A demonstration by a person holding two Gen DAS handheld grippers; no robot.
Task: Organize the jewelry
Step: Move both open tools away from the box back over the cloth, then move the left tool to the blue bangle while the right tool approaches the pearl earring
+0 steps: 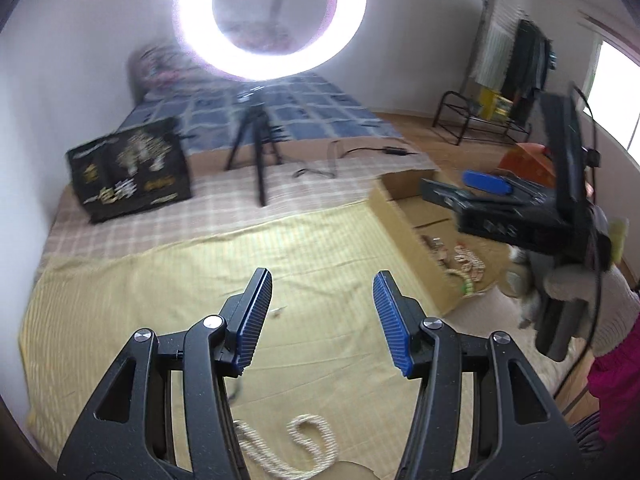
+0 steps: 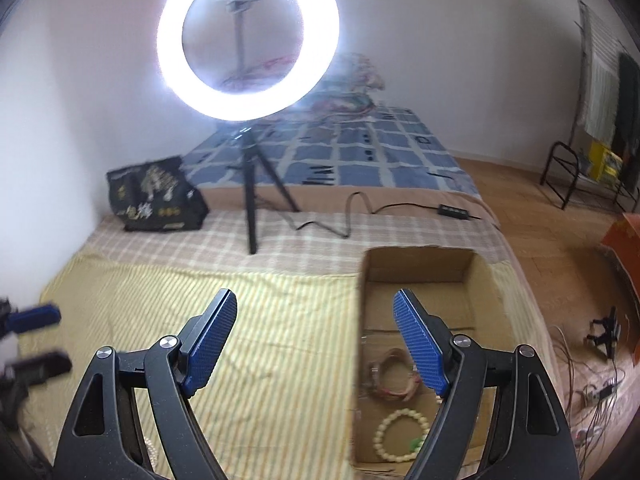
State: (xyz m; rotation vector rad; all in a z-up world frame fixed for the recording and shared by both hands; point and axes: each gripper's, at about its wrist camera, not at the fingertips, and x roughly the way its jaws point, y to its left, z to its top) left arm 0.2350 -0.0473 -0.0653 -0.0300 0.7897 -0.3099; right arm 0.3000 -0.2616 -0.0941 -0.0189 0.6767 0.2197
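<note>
My left gripper (image 1: 322,282) is open and empty above a yellow striped cloth (image 1: 160,300). A cream beaded necklace (image 1: 304,440) lies on the cloth just below its fingers, and a tiny pale item (image 1: 276,311) lies between them. My right gripper (image 2: 314,306) is open and empty, over the left wall of an open cardboard box (image 2: 424,264). In the box lie a cream bead bracelet (image 2: 400,436) and a brownish bracelet (image 2: 394,376). The right gripper (image 1: 480,186) also shows in the left wrist view, over the box (image 1: 404,236) with jewelry (image 1: 468,264) inside.
A ring light (image 2: 248,40) on a black tripod (image 2: 252,192) stands behind the cloth, with a cable and controller (image 2: 454,211). A black printed bag (image 2: 158,196) lies at the back left. The bed edge drops to a wooden floor (image 2: 560,240) with wires at right.
</note>
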